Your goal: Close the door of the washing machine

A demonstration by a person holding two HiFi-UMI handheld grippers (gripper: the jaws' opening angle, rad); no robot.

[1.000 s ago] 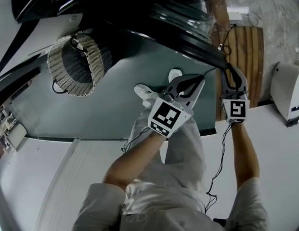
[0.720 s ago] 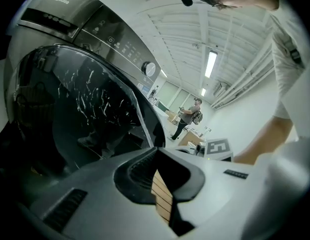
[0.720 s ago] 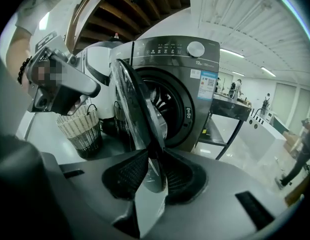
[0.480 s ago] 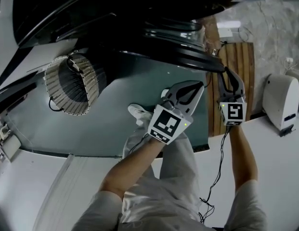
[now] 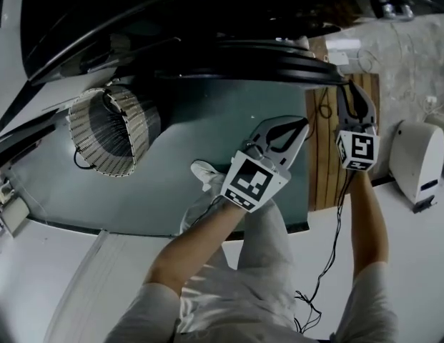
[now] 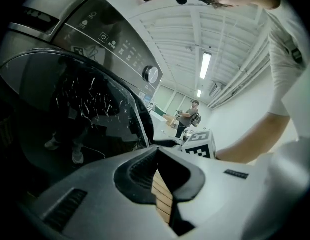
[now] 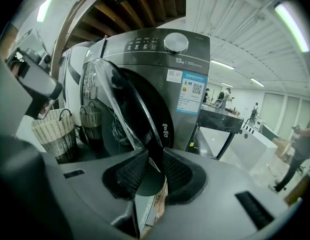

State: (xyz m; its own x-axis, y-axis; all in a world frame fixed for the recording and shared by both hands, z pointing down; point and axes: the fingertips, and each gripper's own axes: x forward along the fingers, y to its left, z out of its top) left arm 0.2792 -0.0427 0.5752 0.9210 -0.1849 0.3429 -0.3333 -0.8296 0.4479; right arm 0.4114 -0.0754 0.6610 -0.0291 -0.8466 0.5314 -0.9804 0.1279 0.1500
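The dark front-loading washing machine (image 7: 159, 54) fills the top of the head view, its round glass door (image 7: 120, 109) standing part open. The door's rim (image 5: 264, 52) runs across to my right gripper (image 5: 348, 86). In the right gripper view that rim's thin edge passes between the pads, and my right gripper (image 7: 155, 159) is shut on it. My left gripper (image 5: 304, 122) hangs just below the rim, shut with nothing in it. In the left gripper view its tips (image 6: 155, 146) meet beside the door glass (image 6: 85, 109), under the control panel (image 6: 110, 39).
A wicker basket (image 5: 111, 131) stands left of the machine, with a darker basket (image 7: 92, 121) behind it. A wooden slatted panel (image 5: 325, 163) and a white appliance (image 5: 418, 159) lie to the right. The person's shoe (image 5: 206, 171) rests on the teal floor.
My right gripper has moved up and rightward in the head view with the door rim, which now lies closer to the machine. My left gripper has followed to the right, staying shut.
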